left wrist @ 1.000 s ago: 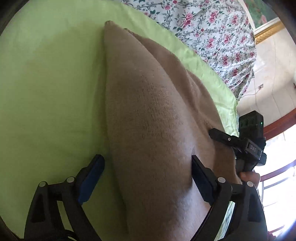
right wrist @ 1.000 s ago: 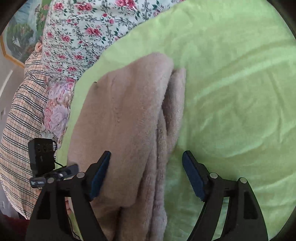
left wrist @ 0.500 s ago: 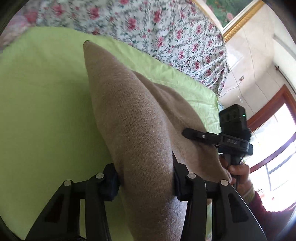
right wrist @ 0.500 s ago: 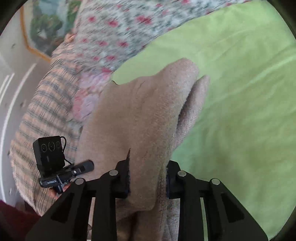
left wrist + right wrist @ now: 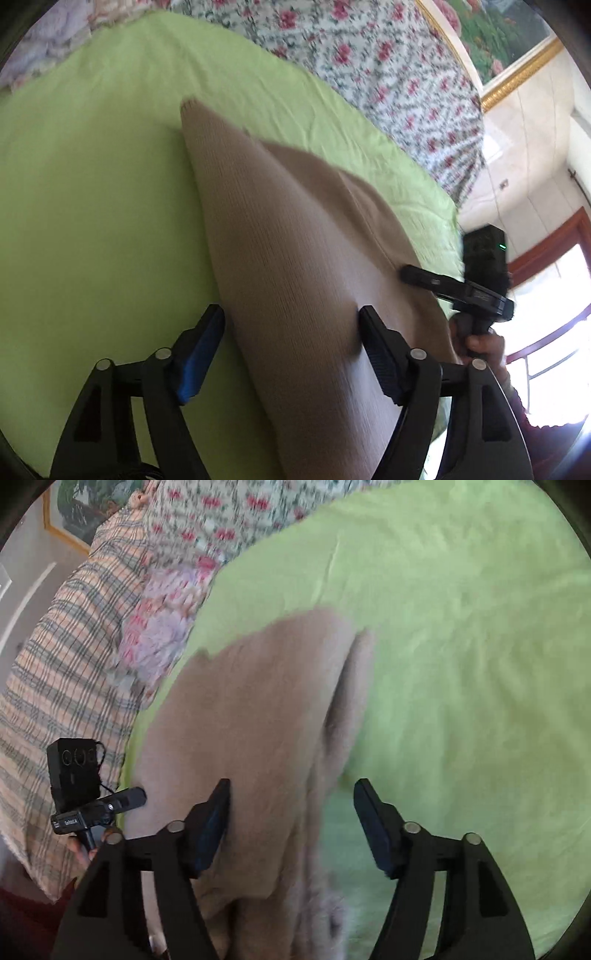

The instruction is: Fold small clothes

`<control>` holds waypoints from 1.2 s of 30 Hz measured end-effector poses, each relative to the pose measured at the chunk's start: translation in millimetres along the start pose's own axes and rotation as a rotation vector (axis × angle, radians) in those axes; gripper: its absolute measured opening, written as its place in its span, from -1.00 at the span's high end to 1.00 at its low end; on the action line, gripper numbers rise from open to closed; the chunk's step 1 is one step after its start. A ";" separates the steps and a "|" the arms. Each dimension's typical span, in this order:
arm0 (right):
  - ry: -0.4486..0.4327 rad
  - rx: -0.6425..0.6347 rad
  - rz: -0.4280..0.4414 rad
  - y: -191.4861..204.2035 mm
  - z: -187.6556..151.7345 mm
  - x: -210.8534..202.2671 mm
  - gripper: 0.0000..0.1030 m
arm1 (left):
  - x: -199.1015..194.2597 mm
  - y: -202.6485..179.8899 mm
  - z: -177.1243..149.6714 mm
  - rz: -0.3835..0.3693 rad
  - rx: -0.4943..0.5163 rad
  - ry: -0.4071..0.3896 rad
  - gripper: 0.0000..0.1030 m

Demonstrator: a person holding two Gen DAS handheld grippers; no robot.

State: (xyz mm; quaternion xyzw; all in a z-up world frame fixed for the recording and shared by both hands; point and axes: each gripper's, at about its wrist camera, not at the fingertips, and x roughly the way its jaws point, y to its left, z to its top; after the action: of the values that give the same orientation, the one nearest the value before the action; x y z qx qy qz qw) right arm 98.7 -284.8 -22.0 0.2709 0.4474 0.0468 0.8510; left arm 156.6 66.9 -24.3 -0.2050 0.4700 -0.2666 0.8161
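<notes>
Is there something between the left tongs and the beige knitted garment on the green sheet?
Nothing visible. The left tongs are opening, straddling the beige knitted garment on the green sheet. The right tongs reach its far edge.

The knitted garment (image 5: 295, 258) is seen in a plain beige-brown, with a fine ribbed texture. The bed sheet (image 5: 92, 203) beneath it is coloured a bright lime green. Behind it, a white fabric (image 5: 369, 55) is printed with small pink-red flowers and green leaves. A checked cloth (image 5: 55, 664) is patterned in peach and cream with grey-green lines. The left tool (image 5: 291, 350) is made in black, with blue pads. A picture frame (image 5: 517, 74) is finished in gold.
</notes>
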 end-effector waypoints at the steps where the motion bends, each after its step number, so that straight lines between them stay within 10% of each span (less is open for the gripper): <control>1: -0.027 0.010 -0.005 -2.7 7.7 -3.3 -0.33 | 1.0 2.2 10.3 0.010 -0.004 -0.013 -0.46; 4: -0.038 0.029 -0.002 -6.8 37.3 6.6 -0.28 | 7.0 11.3 34.9 0.044 -0.028 -0.040 -0.46; 6: 0.027 0.032 -0.001 -4.6 48.6 28.0 0.66 | 19.1 17.5 53.2 0.094 -0.055 -0.051 -0.42; 7: 0.032 0.033 -0.008 -5.2 51.2 31.0 0.77 | 25.1 20.7 61.8 0.135 -0.064 -0.058 -0.05; 8: -0.003 0.021 -0.005 -2.3 55.6 26.6 0.78 | 32.0 22.8 71.9 0.193 -0.066 -0.066 0.52; 11: -0.120 -0.012 0.030 7.8 57.0 2.6 0.81 | 35.0 19.0 87.4 0.279 -0.024 -0.112 0.77; 15: -0.061 -0.008 -0.114 -2.9 46.3 19.9 0.81 | 45.3 9.8 98.8 0.355 0.051 -0.124 0.80; 21: -0.066 0.062 -0.082 -4.0 36.8 5.7 0.46 | 32.6 -3.1 86.1 0.398 0.098 -0.107 0.75; 36: -0.049 -0.026 0.050 31.0 -92.7 -75.9 0.39 | -82.6 -77.6 -107.9 0.296 0.240 -0.150 0.56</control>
State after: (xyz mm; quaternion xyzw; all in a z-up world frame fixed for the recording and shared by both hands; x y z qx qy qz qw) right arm -14.4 -244.1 7.5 0.2718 0.4188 0.0672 0.8639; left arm 8.8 49.6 24.2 -0.0540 0.3979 -0.1818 0.8976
